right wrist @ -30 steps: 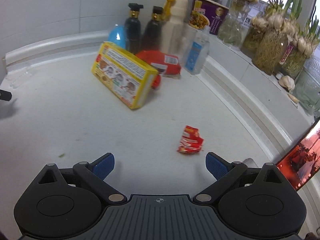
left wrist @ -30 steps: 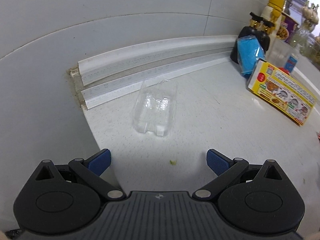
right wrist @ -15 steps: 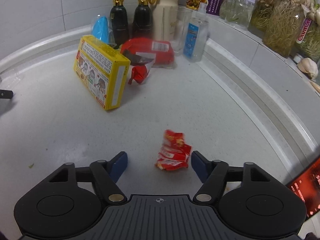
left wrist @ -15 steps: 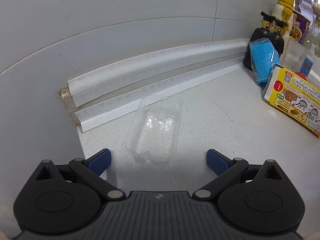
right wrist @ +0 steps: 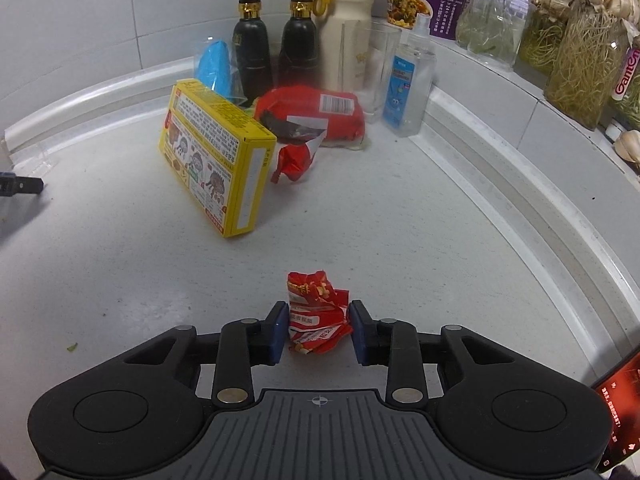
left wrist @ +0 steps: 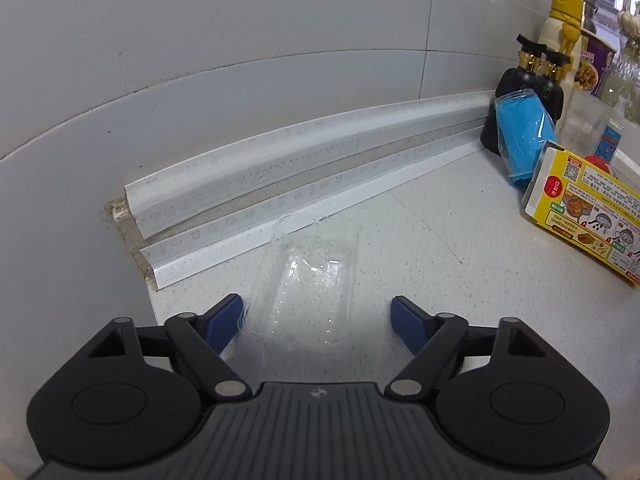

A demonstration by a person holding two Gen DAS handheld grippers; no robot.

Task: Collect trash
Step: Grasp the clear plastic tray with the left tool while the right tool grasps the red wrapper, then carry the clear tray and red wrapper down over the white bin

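A clear plastic tray [left wrist: 308, 284] lies on the white counter [left wrist: 440, 248] near the backsplash strips. My left gripper [left wrist: 314, 320] straddles its near end with its jaws closing; the blue pads [left wrist: 224, 320] stand clear of the tray's sides. A crumpled red wrapper [right wrist: 316, 316] lies on the counter in the right wrist view. My right gripper [right wrist: 319, 332] is closing on it, and both pads touch its sides. A finger of the left gripper [right wrist: 22, 187] pokes in at the left edge of that view.
A yellow box [right wrist: 212, 160] stands on edge mid-counter, with red packets [right wrist: 316, 114] behind it. Two dark bottles [right wrist: 252, 44], a blue pouch [right wrist: 216, 68], a glass [right wrist: 370, 64] and a spray bottle [right wrist: 408, 80] crowd the back corner. Jars of sprouting garlic [right wrist: 584, 60] line the right ledge.
The left gripper moved up to the clear tray and its jaws narrowed around it. The right gripper came down over the red wrapper and closed until its pads met it.
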